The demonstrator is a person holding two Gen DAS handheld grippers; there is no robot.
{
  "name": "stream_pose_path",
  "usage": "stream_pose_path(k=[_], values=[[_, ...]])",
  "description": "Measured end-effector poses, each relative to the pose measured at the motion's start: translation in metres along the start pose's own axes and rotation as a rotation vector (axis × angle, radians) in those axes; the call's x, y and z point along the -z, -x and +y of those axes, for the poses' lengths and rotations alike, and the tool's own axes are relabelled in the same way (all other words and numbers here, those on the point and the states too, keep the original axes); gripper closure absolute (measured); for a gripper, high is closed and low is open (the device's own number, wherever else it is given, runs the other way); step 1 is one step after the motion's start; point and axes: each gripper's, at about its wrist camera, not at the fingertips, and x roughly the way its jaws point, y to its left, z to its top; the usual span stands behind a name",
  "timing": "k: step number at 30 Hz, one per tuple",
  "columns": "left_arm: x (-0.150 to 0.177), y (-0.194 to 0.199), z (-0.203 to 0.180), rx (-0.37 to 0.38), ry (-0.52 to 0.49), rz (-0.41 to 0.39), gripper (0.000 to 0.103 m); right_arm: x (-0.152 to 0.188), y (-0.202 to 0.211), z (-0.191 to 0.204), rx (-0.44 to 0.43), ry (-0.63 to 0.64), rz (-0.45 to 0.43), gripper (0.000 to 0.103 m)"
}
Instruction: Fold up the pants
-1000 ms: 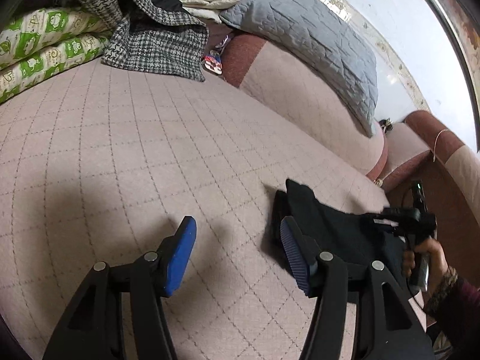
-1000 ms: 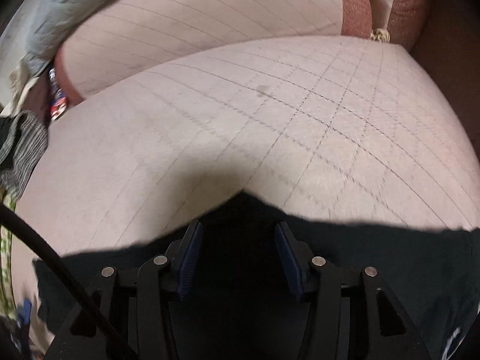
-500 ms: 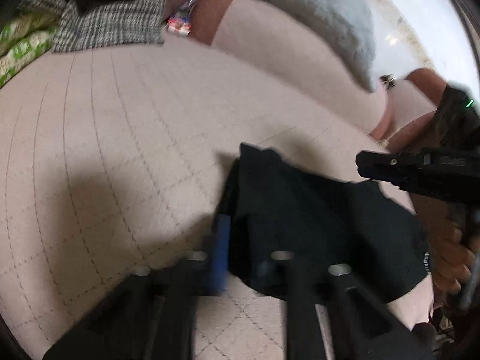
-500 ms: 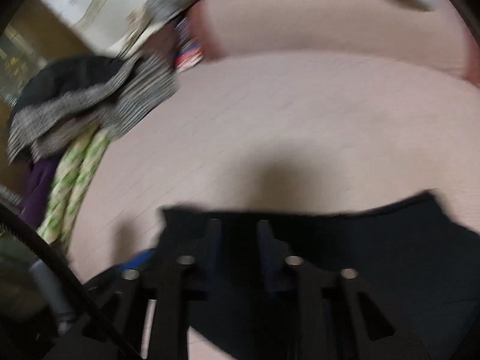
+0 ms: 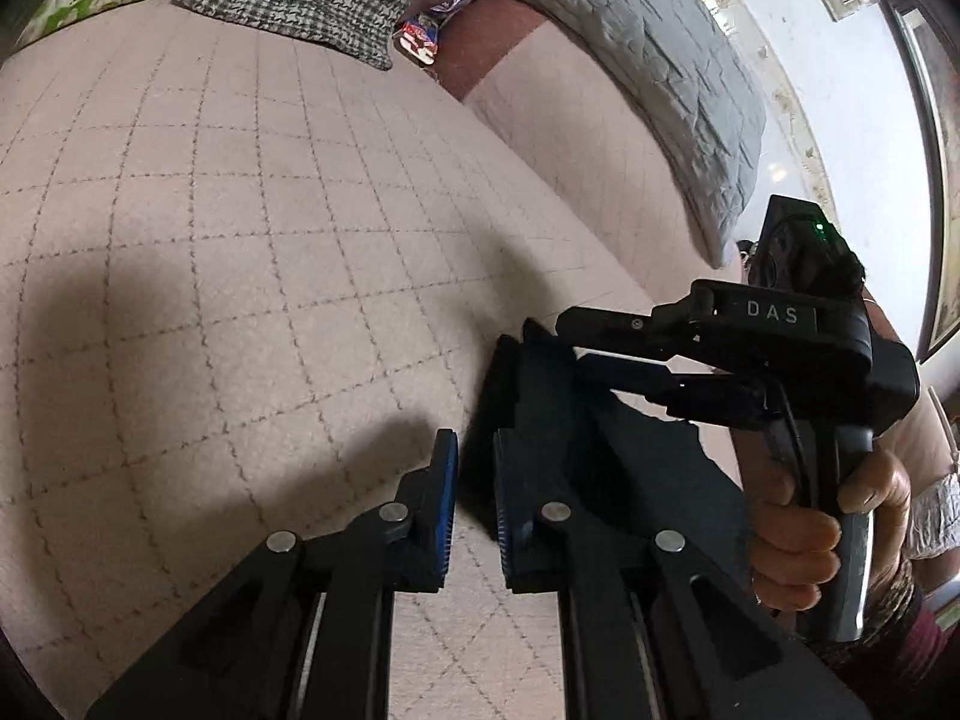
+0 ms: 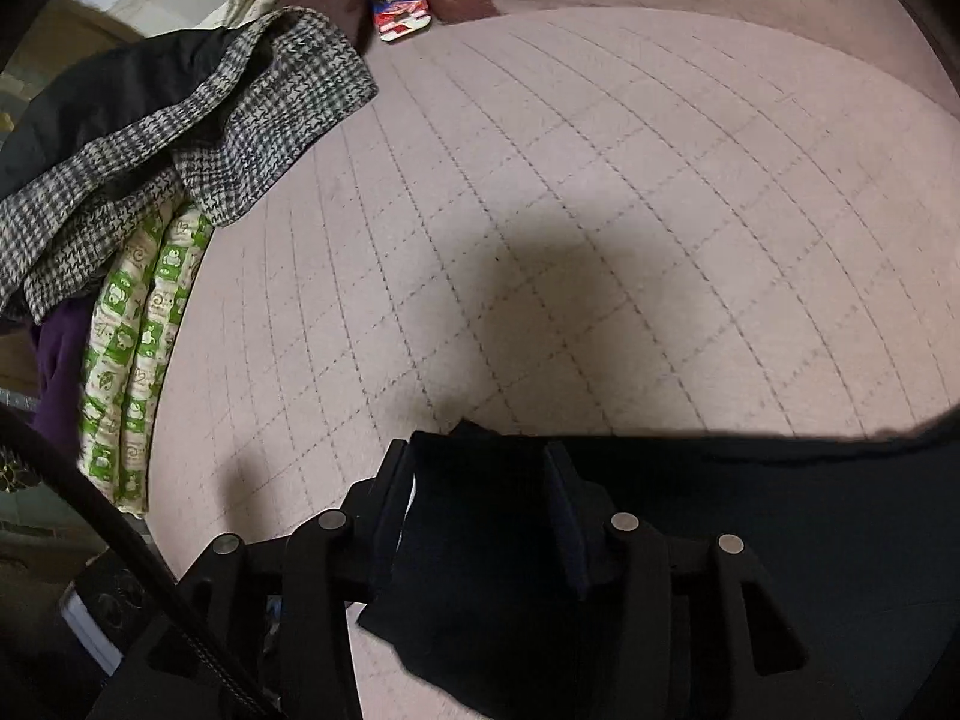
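While left view shows hand (image 5: 798, 534), right view perhaps shows pants (image 6: 690, 546) only.

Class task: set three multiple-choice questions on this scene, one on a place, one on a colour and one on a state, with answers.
1. The pillow lies: A on the floor; B against the backrest; C on a chair.
2. The pants are: A white; B black; C green.
3. The left gripper is: A wide open; B clamped on the pillow; C nearly shut.
Answers: B, it leans on the pink backrest; B, dark cloth on the pink cover; C, only a slit parts its pads.
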Motion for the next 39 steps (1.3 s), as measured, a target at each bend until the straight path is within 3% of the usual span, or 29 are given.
stream_pose_path(k=[2,5,9,12,14,15,17,18,19,21,22,23,24,30,39], values=[[0.002,0.001,-0.006,-0.022,-0.023,-0.002,0.088,-0.002,-0.001,0.003,0.018,-0.006,0.024,0.054],[0.004,0.000,-0.015,-0.052,-0.061,-0.006,0.068,-0.003,-0.014,0.015,0.101,0.024,0.094,0.049],[0.005,-0.002,-0.020,-0.028,-0.082,0.001,0.048,-0.008,-0.042,0.040,0.250,0.085,0.165,0.021],[0.009,-0.006,-0.021,-0.022,-0.082,0.012,0.046,-0.013,-0.061,0.055,0.374,0.135,0.228,0.019],[0.010,-0.010,-0.014,0.014,-0.045,0.031,0.045,-0.015,-0.067,0.061,0.423,0.171,0.270,0.021],[0.010,-0.011,-0.013,0.023,-0.036,0.026,0.045,-0.015,-0.067,0.062,0.434,0.185,0.285,0.028],[0.010,-0.012,-0.016,0.028,-0.045,0.007,0.041,-0.017,-0.065,0.062,0.463,0.219,0.309,0.048],[0.011,-0.013,-0.019,0.031,-0.056,0.000,0.038,-0.018,-0.062,0.062,0.487,0.230,0.311,0.067],[0.012,-0.016,-0.023,0.026,-0.071,-0.010,0.038,-0.018,-0.058,0.060,0.498,0.241,0.310,0.077],[0.014,-0.026,-0.031,0.011,-0.097,-0.006,0.042,-0.015,-0.049,0.053,0.482,0.268,0.299,0.080],[0.014,-0.032,-0.037,-0.007,-0.119,0.005,0.052,-0.012,-0.045,0.051,0.472,0.277,0.288,0.081],[0.015,-0.042,-0.044,-0.018,-0.147,0.043,0.085,-0.010,-0.041,0.049,0.458,0.280,0.270,0.081],[0.015,-0.051,-0.047,-0.028,-0.158,0.082,0.084,-0.007,-0.035,0.043,0.453,0.278,0.259,0.082],[0.016,-0.035,-0.059,0.007,-0.120,0.062,0.084,0.010,0.016,0.016,0.342,0.258,0.169,0.083],[0.036,-0.057,-0.129,0.056,-0.194,0.125,0.084,0.024,0.096,-0.059,0.235,0.161,0.029,0.082]])
